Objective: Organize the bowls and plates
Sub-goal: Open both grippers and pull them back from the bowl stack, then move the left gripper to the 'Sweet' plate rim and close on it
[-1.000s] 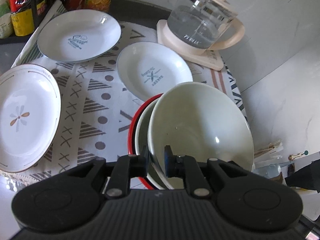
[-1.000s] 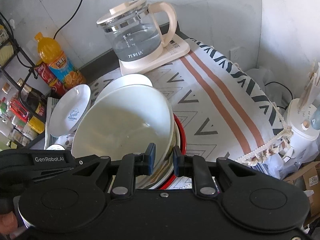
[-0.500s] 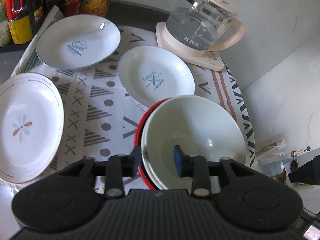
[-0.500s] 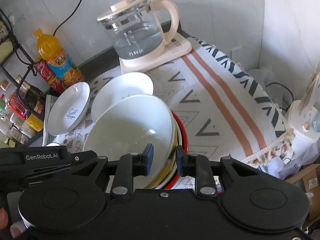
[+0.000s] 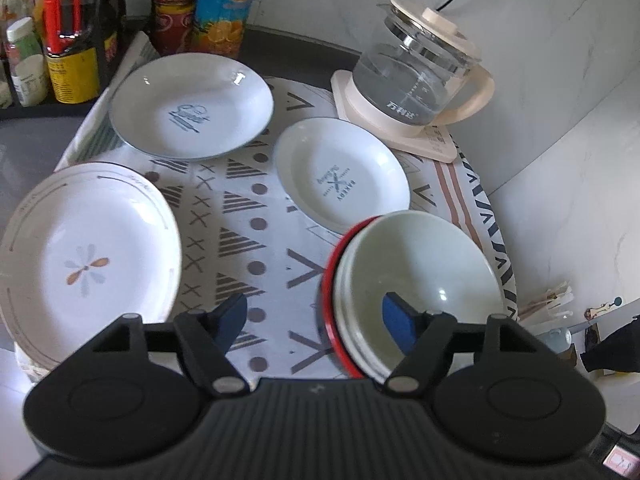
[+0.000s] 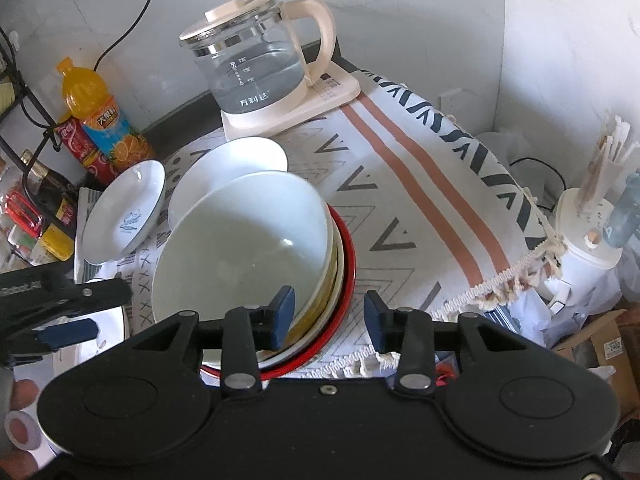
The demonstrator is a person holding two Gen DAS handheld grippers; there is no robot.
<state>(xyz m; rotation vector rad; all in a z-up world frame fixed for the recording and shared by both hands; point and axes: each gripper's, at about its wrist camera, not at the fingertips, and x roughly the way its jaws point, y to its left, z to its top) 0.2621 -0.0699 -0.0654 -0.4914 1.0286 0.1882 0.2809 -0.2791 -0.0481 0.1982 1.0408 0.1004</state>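
Plates first, going from the left: the flower plate (image 5: pixel 86 264) is parked at the near-left edge of the cloth (image 5: pixel 240 216), the script plate (image 5: pixel 192 106) sits further back by the bottles (image 5: pixel 192 4), and the bakery plate (image 5: pixel 342 176) is found mid-table, its near rim tucked just behind the bowl stack (image 5: pixel 416 284). All three are laid flat and well apart, so stacking them is judged to be what's left.

The left gripper (image 5: pixel 316 316) is spread wide and nothing is held; one finger hangs over bare cloth, the other over the top bowl's near rim. From it, the flower plate lies to the left and close, the other two ahead. That arm is reckoned the nearer one for every plate.

Bowls look sorted already: the pale bowl (image 6: pixel 244 248) is nested in a red-rimmed bowl (image 6: pixel 348 264), near the front-right of the cloth.

The right gripper (image 6: pixel 330 314) is also released and empty, with the stack's right rim straddled between its fingers.

Room-wise, a decent patch of open cloth is seen between the plates, plus the striped stretch to the right. The kettle (image 6: pixel 256 68) at the back and the table's front edge should be watched.
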